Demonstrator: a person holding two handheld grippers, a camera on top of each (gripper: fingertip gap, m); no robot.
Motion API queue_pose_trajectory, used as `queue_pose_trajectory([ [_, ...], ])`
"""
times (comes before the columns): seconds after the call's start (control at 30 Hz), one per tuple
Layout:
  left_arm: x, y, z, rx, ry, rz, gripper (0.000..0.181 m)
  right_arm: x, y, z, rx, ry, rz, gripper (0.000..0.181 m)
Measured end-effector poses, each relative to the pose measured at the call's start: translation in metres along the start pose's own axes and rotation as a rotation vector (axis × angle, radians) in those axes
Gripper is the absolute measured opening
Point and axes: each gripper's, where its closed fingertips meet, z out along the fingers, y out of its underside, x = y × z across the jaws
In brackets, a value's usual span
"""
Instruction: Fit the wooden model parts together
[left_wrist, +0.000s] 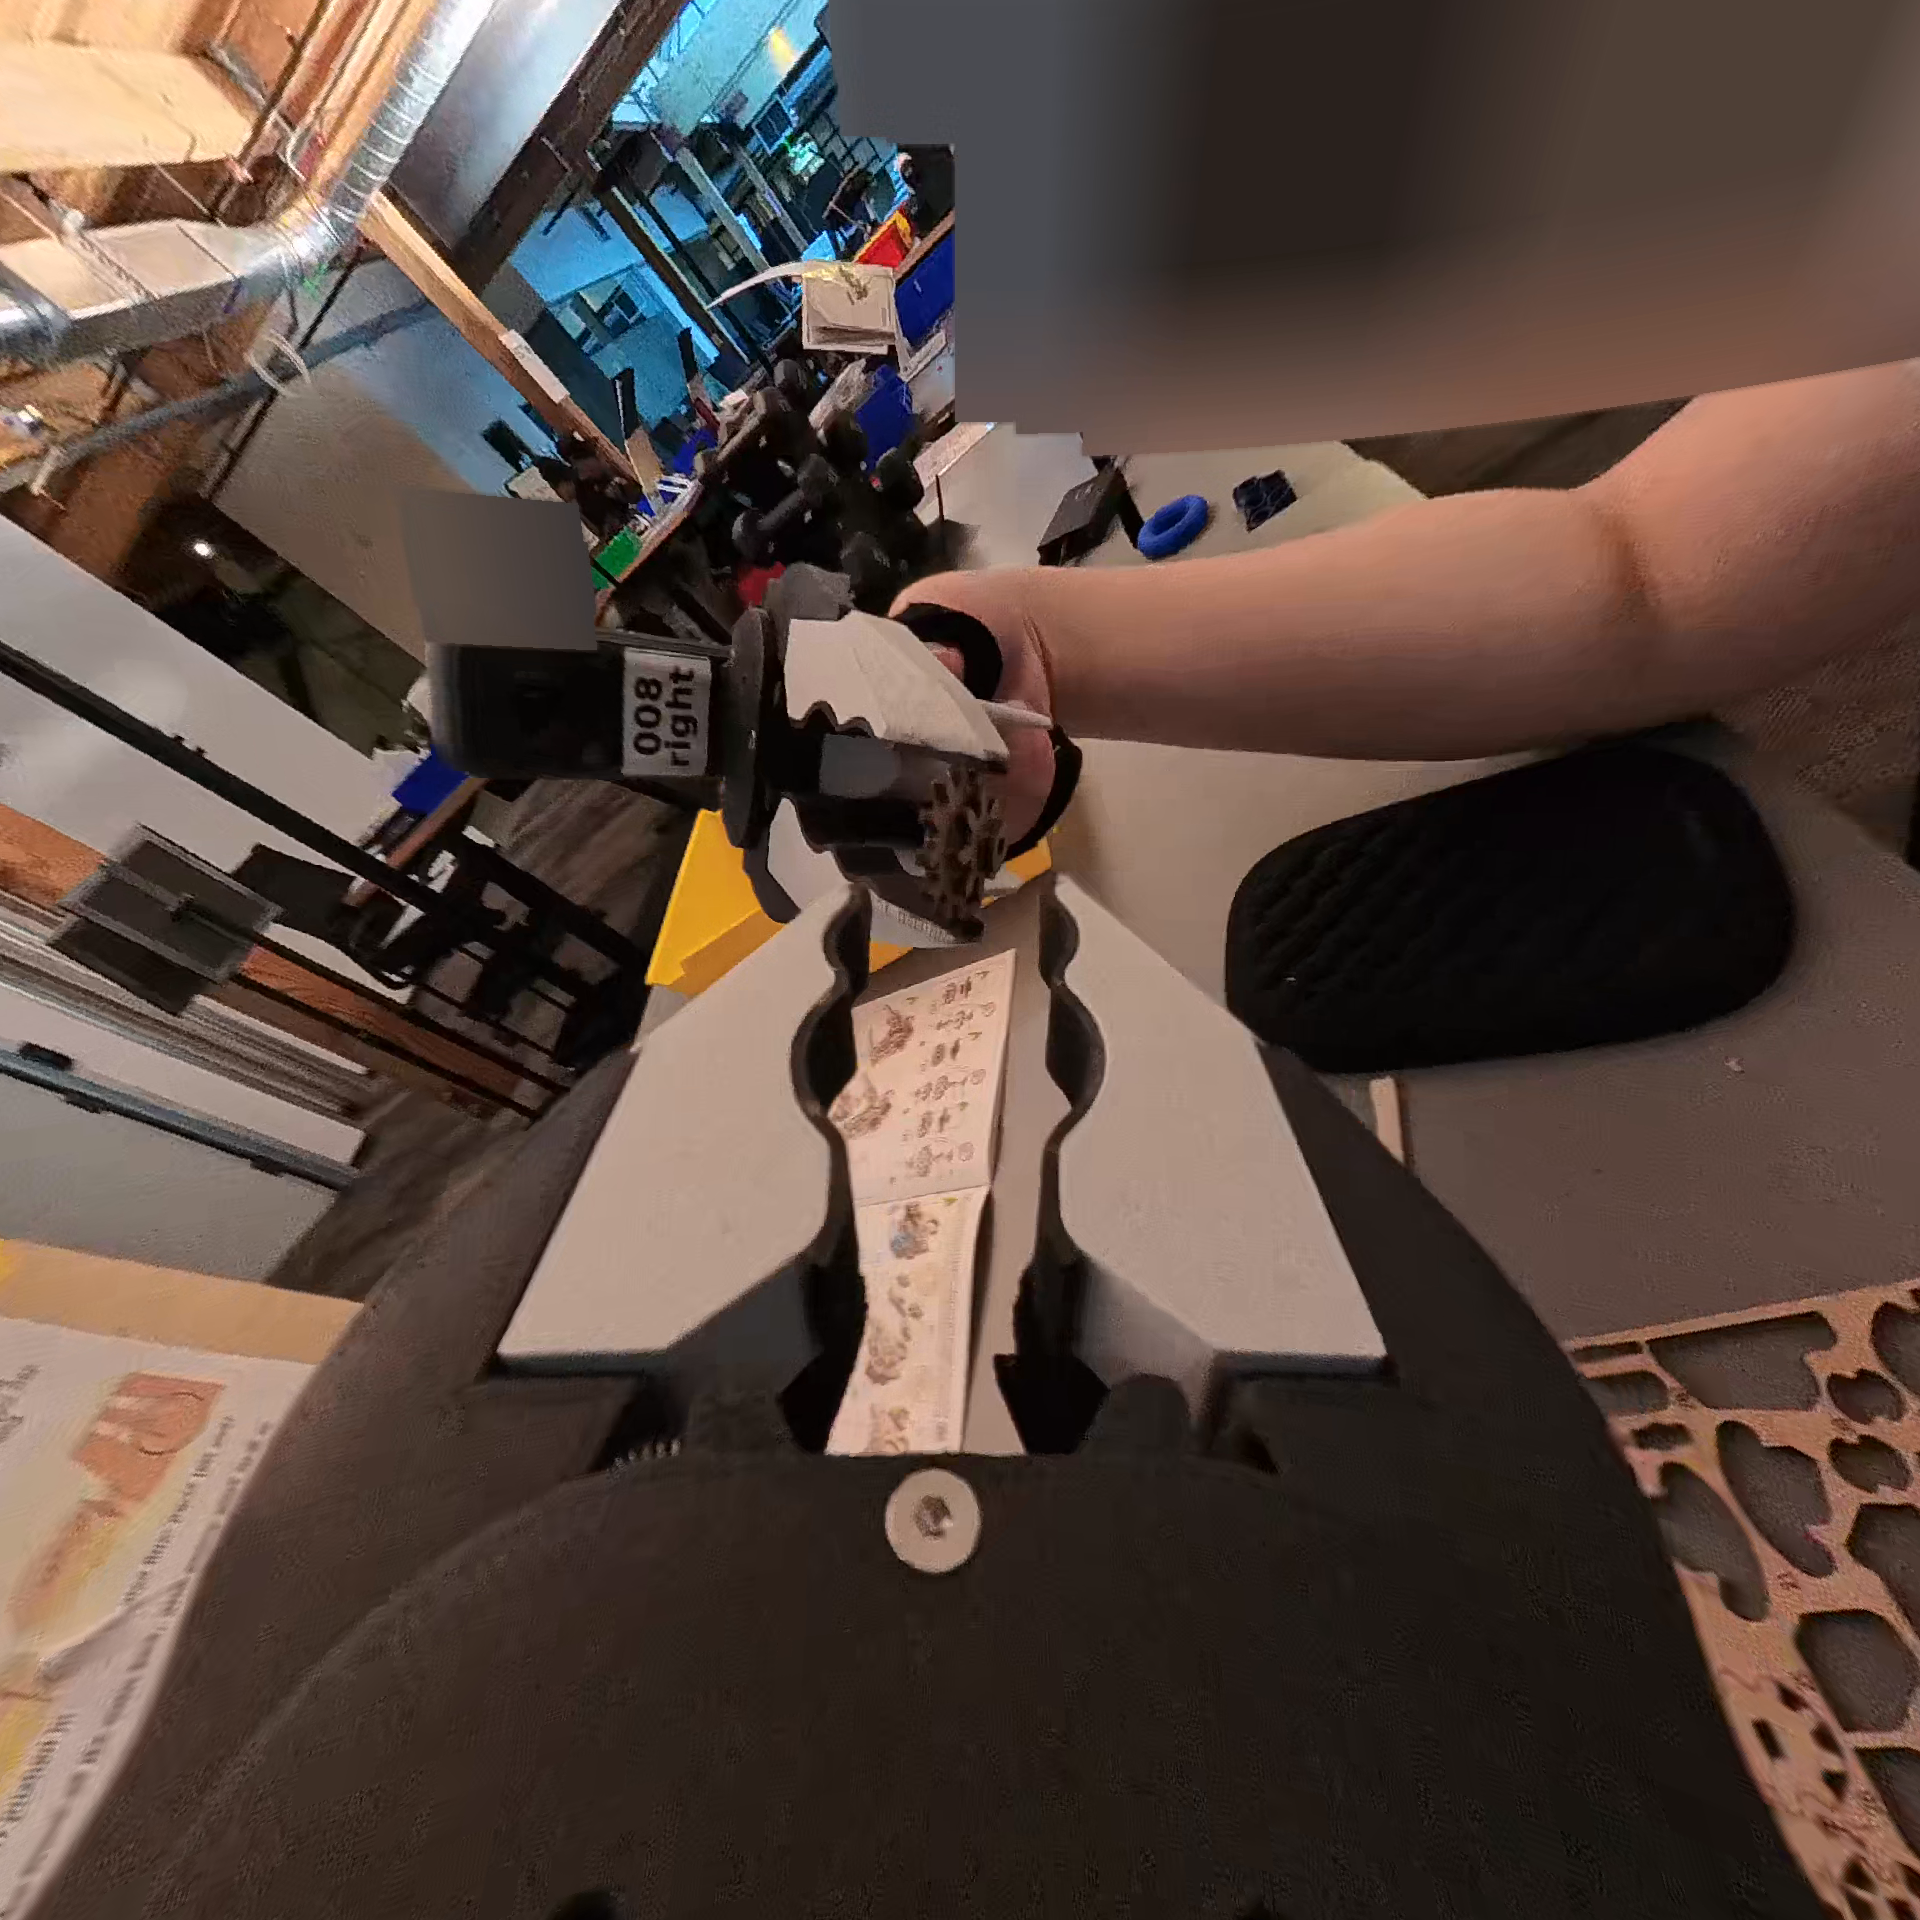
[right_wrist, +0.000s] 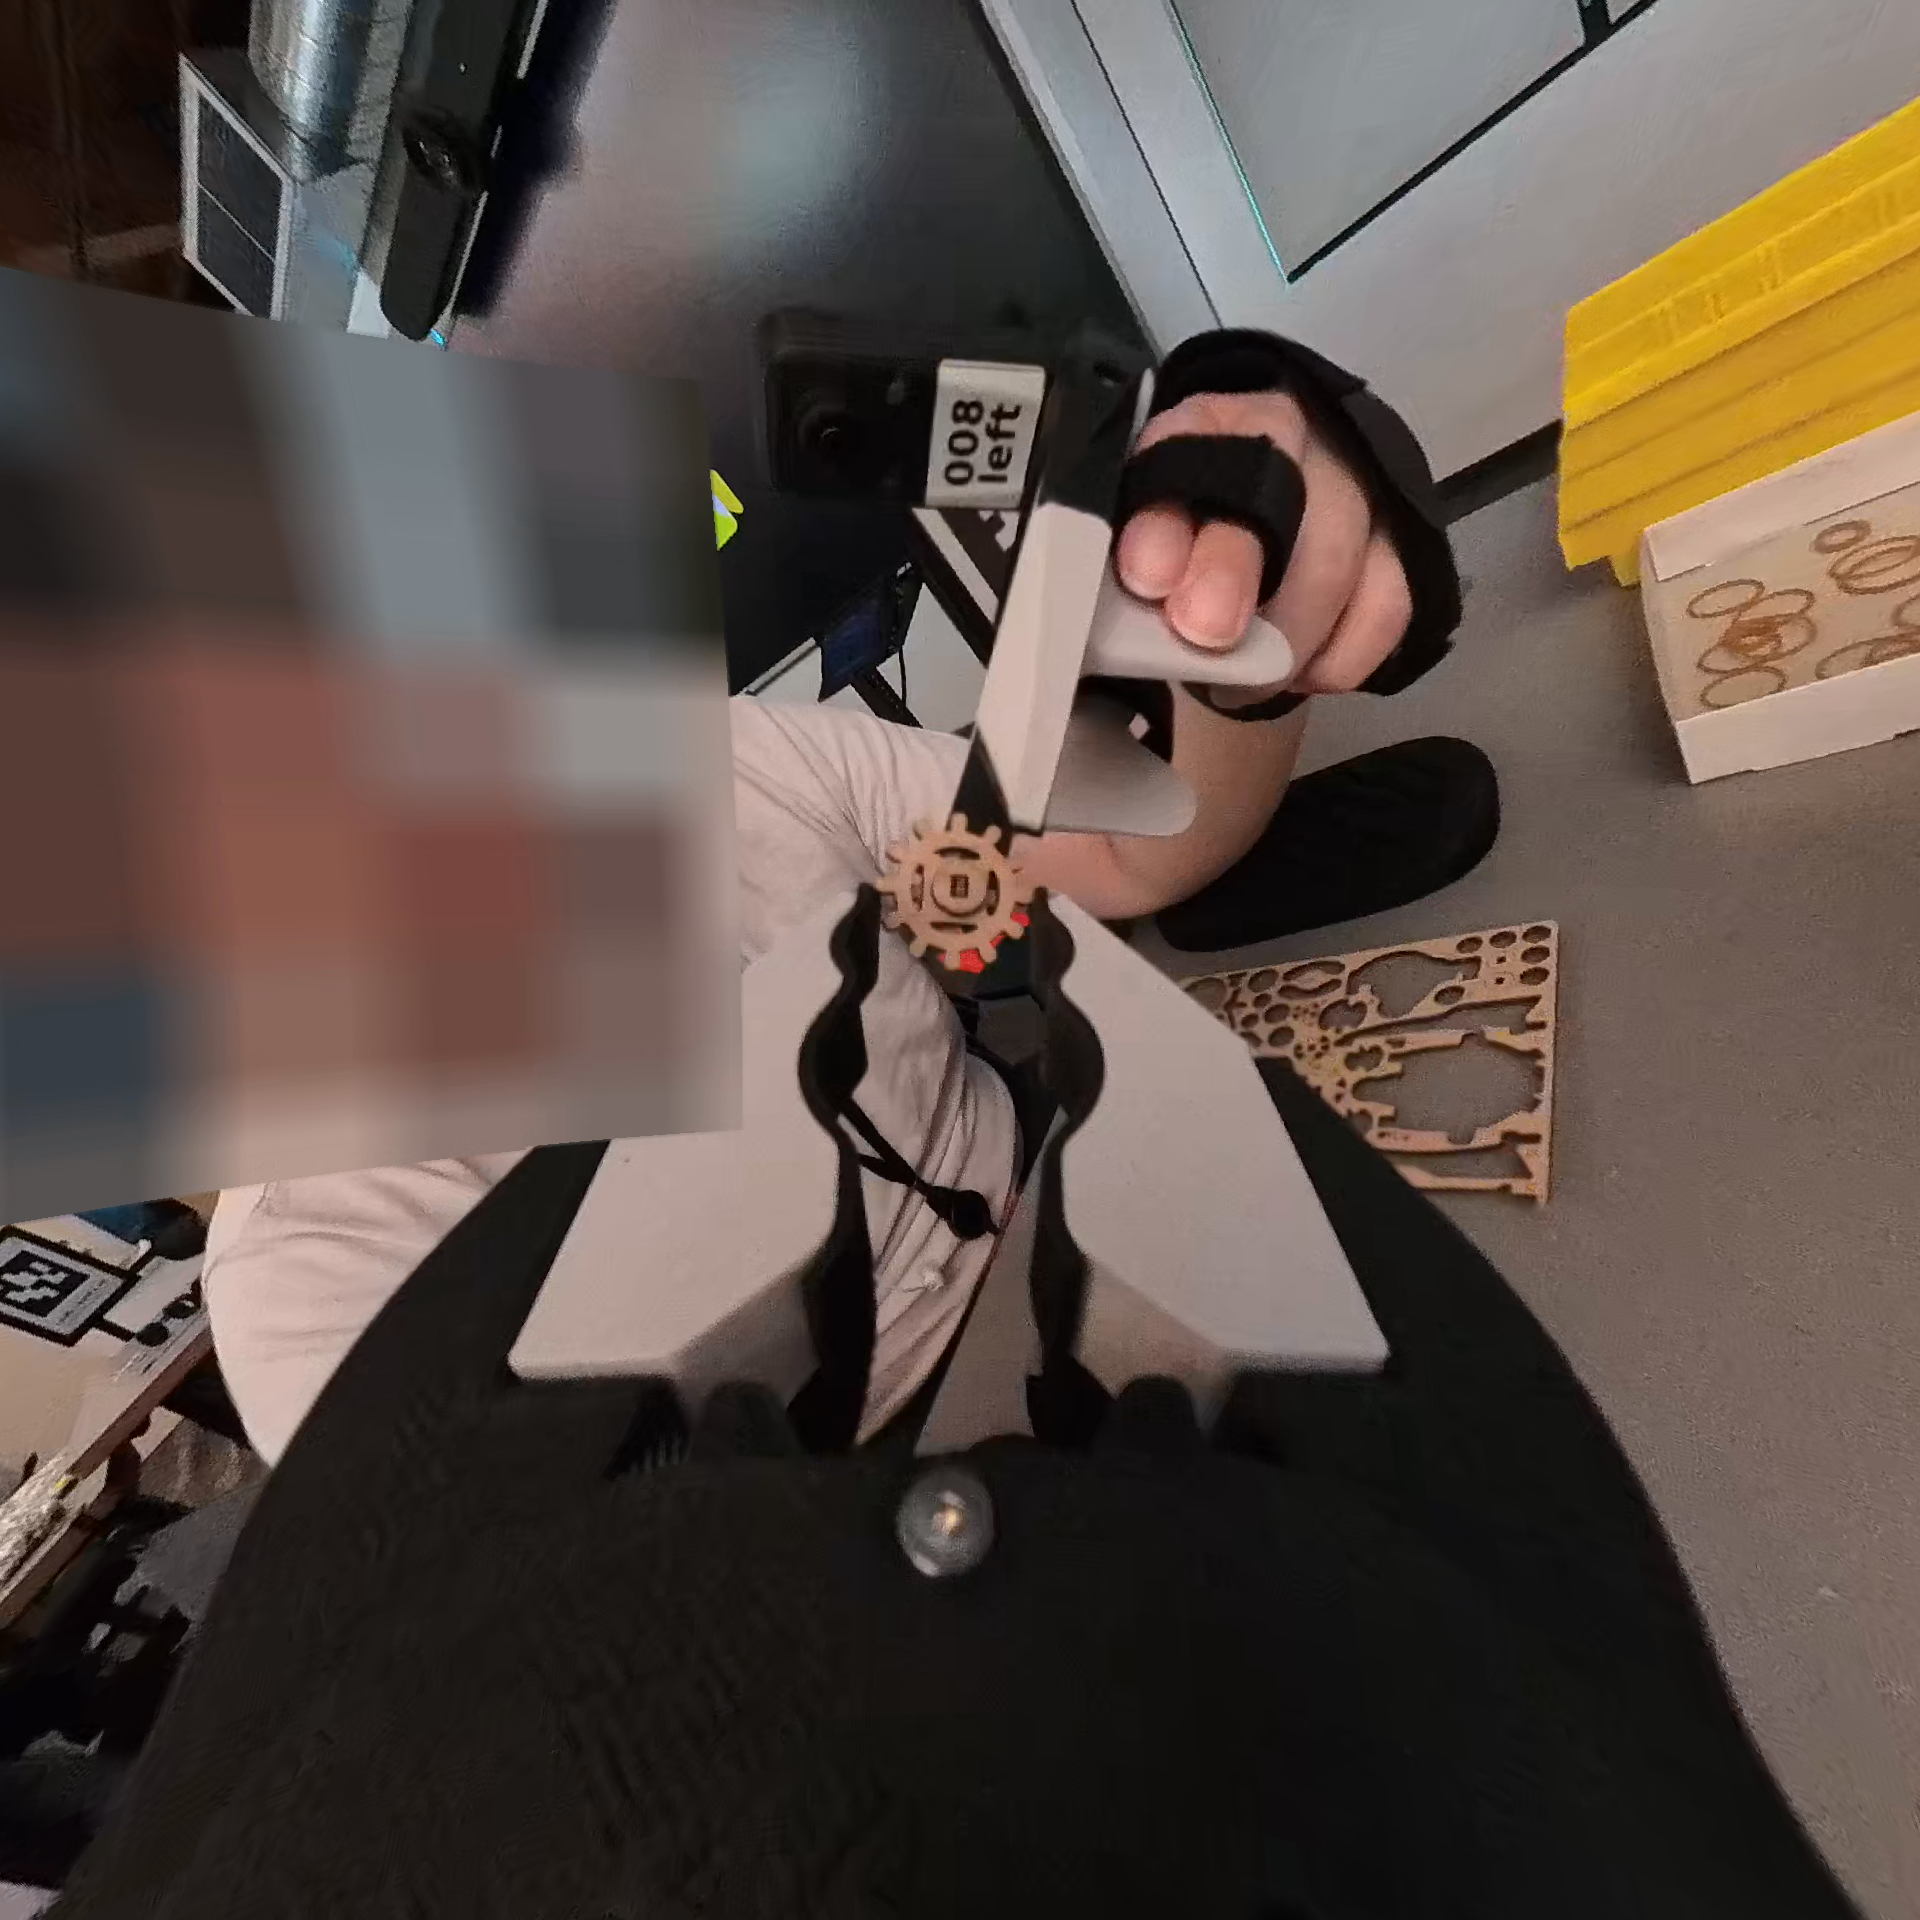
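A small wooden gear (right_wrist: 956, 885) sits clamped between the tips of my right gripper (right_wrist: 956, 916), held in the air above the grey table (right_wrist: 1683, 1403). In the left wrist view the right gripper (left_wrist: 961, 831) shows straight ahead with the gear (left_wrist: 961, 847) in it, held by a bare arm. My left gripper (left_wrist: 951, 899) is open with nothing between its fingers, its tips just short of the gear. In the right wrist view the left gripper (right_wrist: 1023, 810) comes in from above, its tip close to the gear's upper edge.
A laser-cut wooden sheet (right_wrist: 1403, 1049) with emptied cut-outs lies on the table, also seen at the right of the left wrist view (left_wrist: 1766, 1538). A black padded rest (left_wrist: 1507, 914), an instruction booklet (left_wrist: 935, 1091), yellow bins (right_wrist: 1745, 384) and a white box of rings (right_wrist: 1787, 634) are around. The tips of both grippers are at nearly the same place.
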Motion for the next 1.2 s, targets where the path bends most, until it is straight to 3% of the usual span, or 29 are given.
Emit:
queue_pose_trajectory([
  [0.03,0.003,-0.002,0.001,0.001,0.002,0.018,0.030,0.000,0.002,0.001,-0.015,0.016,-0.003,0.027],
  [0.17,0.014,-0.009,0.003,0.000,0.039,0.040,0.025,0.001,0.008,0.005,-0.061,0.060,-0.013,0.027],
  [0.23,0.015,-0.007,0.005,-0.017,0.035,0.064,0.014,0.001,0.011,0.007,-0.087,0.076,-0.022,0.027],
  [0.37,0.016,-0.010,0.001,-0.023,0.024,0.113,0.013,-0.002,0.008,0.012,-0.089,0.094,-0.070,0.028],
  [0.43,0.006,-0.018,-0.004,-0.005,-0.039,0.130,0.013,-0.004,-0.001,0.014,-0.082,0.162,-0.214,0.037],
  [0.5,-0.002,-0.031,-0.013,0.051,-0.088,0.134,0.012,0.002,-0.011,0.014,-0.095,0.335,-0.464,0.052],
  [0.6,-0.005,-0.046,-0.024,0.107,-0.109,0.141,0.012,-0.010,-0.035,0.015,-0.070,0.565,-0.927,0.044],
  [0.7,-0.005,-0.058,-0.031,0.144,-0.129,0.169,0.013,-0.034,-0.038,0.028,-0.081,0.613,-1.154,0.024],
  [0.83,-0.003,-0.069,-0.038,0.177,-0.134,0.173,0.013,-0.043,-0.036,0.038,-0.133,0.663,-1.273,0.005],
  [1.2,0.002,-0.074,-0.052,0.115,-0.139,0.206,0.016,-0.055,-0.032,0.044,-0.170,0.686,-1.382,0.005],
])
